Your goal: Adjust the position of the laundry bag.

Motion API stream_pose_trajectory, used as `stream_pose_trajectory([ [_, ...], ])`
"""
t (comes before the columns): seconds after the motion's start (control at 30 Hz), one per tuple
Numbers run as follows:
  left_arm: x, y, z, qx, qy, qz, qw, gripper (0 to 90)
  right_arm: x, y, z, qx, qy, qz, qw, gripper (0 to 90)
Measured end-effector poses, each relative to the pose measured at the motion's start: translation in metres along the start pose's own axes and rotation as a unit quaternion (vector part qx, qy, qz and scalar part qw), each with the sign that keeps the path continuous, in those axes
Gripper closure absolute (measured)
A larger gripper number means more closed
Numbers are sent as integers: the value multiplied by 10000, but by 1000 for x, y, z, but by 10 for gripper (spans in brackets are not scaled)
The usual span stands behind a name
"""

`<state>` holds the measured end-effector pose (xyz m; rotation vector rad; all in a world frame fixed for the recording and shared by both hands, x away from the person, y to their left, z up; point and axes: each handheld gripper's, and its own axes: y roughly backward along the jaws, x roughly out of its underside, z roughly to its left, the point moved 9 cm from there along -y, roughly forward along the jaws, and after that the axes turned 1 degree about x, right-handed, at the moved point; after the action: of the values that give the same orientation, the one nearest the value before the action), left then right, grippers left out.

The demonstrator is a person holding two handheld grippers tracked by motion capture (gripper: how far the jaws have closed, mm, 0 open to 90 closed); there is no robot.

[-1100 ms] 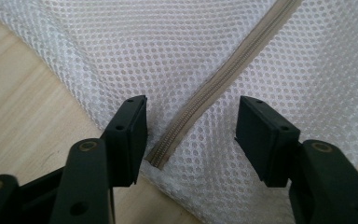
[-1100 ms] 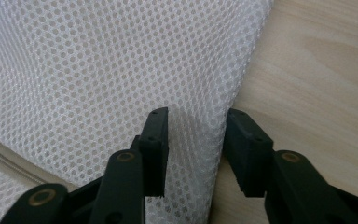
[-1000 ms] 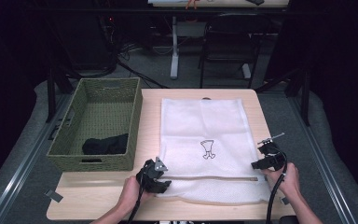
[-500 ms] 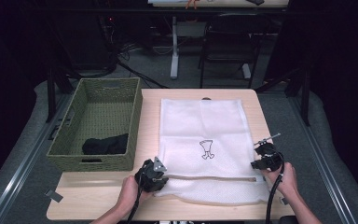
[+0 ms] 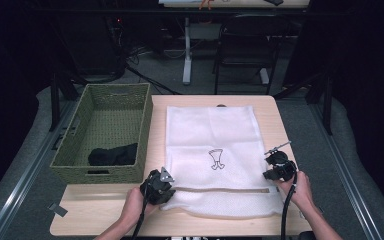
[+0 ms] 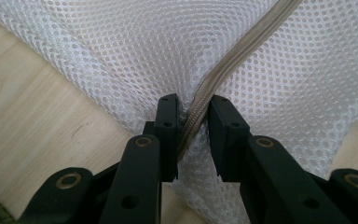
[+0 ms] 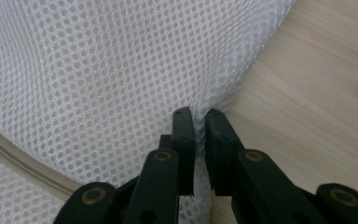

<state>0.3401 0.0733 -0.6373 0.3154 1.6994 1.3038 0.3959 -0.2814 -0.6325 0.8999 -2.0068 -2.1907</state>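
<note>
A white mesh laundry bag (image 5: 212, 135) lies flat on the wooden table (image 5: 95, 210), with a beige zipper (image 5: 220, 189) running across it near the front. My left gripper (image 5: 166, 187) sits at the zipper's left end. In the left gripper view its jaws have just been closing and my left gripper (image 6: 193, 109) pinches the zipper (image 6: 242, 51) and bunched mesh. My right gripper (image 5: 270, 172) is at the bag's right edge. In the right gripper view my right gripper (image 7: 199, 116) is shut on a fold of mesh, with the zipper (image 7: 23, 163) off to the left.
A green woven basket (image 5: 145, 130) stands left of the bag with a black cloth (image 5: 112, 155) in its near end. Bare wood shows along the table's front and right edges. A dark chair (image 5: 245, 45) and desk legs stand beyond the table.
The right gripper has edged slightly left onto the bag's right edge. The left hand has stayed at the zipper's left end.
</note>
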Motion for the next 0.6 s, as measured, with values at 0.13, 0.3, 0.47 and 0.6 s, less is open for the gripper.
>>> stream_pose_trajectory([
  [0.13, 3, 2, 4, -20, 39, 30, 10000, 746, -4, -2, 5, -28, 68, -16, 10000, 833],
  [0.3, 8, 5, 12, -123, 92, 68, 9999, 748, -9, -4, 12, -54, 162, -1, 9999, 834],
  [0.47, 15, 10, 20, -192, 211, 110, 9995, 749, -18, -8, 22, -131, 245, -15, 9996, 835],
  [0.6, 20, 13, 25, -226, 250, 161, 9993, 749, -23, -11, 28, -140, 316, 23, 9994, 835],
])
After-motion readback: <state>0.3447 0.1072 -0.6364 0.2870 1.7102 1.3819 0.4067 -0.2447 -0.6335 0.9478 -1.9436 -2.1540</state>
